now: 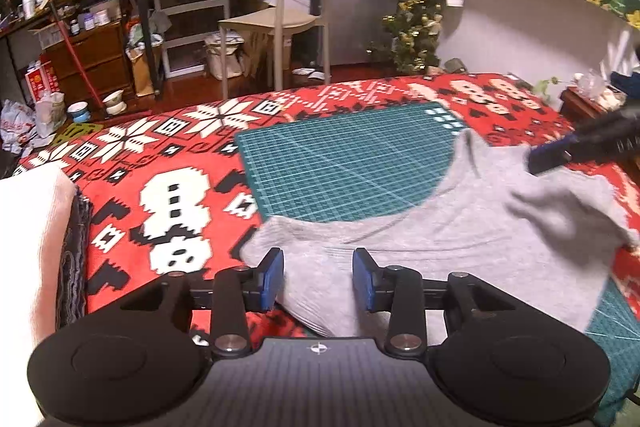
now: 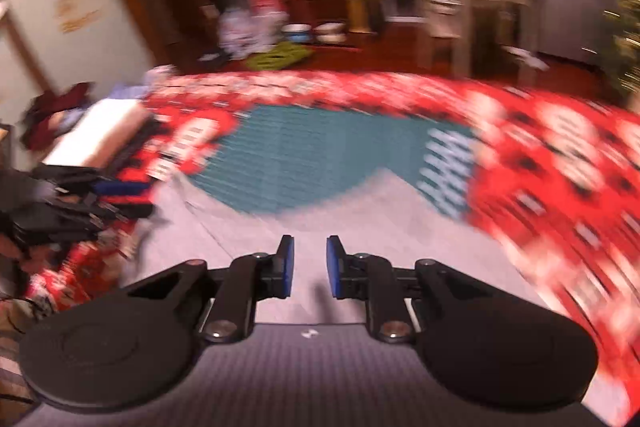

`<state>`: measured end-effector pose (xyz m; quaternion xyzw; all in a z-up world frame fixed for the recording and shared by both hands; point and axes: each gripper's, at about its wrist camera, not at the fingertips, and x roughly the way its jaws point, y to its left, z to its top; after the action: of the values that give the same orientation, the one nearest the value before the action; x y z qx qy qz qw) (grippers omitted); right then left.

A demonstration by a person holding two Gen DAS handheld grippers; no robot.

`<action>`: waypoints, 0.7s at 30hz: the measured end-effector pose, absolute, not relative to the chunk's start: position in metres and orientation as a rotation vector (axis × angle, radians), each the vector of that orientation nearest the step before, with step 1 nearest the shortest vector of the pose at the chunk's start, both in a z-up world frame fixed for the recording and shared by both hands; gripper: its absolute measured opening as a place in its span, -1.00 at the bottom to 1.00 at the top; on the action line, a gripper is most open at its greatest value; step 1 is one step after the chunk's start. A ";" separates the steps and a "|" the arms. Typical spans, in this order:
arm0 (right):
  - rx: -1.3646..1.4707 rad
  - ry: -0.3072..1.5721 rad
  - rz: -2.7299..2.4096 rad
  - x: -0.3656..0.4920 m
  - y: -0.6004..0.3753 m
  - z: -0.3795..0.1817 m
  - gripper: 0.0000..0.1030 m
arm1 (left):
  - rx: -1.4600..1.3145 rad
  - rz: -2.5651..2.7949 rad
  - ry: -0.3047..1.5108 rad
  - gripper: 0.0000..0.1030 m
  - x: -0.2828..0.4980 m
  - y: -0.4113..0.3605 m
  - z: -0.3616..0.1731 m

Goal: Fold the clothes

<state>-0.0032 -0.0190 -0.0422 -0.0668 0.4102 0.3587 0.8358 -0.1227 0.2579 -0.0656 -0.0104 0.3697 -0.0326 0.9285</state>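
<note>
I have one grey garment (image 1: 420, 251) to deal with, spread on the green cutting mat (image 1: 340, 163) that I use as my landmark; it covers the mat's near edge and its right part, and spills past the mat onto the red patterned blanket (image 1: 160, 155). Its long axis runs roughly across my view, from the near left corner of the mat toward its right side, with a raised fold bunched at the right end.

My left gripper (image 1: 318, 277) sits directly over the near left portion of the cloth, jaws parted with grey fabric showing in the gap between the pads, gripping nothing that I can see. My right gripper (image 2: 310, 267) is also spread apart and empty, above the cloth at the mat's right side; that view is badly smeared, so I cannot read the fabric edges there.

I judge the left gripper nearer to a graspable hem, the cloth lying straight ahead and below it.

Count: one garment, one mat, two grippers, and one stack of folded fabric (image 1: 32, 247) left of the mat
</note>
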 end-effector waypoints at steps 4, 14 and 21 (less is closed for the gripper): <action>-0.163 0.860 0.523 -0.032 -0.084 -0.040 -0.51 | -0.019 -0.102 0.772 -0.14 -0.131 0.246 -0.062; -0.094 0.942 0.184 -0.059 -0.174 -0.061 -0.31 | -0.044 -0.179 0.805 -0.14 -0.148 0.223 -0.063; 0.068 0.944 0.148 -0.038 -0.190 -0.072 -0.31 | -0.094 -0.173 0.826 -0.14 -0.149 0.228 -0.063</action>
<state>-0.0377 -0.1902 -0.0721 0.0329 0.4543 0.0711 0.8874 -0.1489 0.2283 -0.0629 -0.0456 0.4006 -0.0838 0.9113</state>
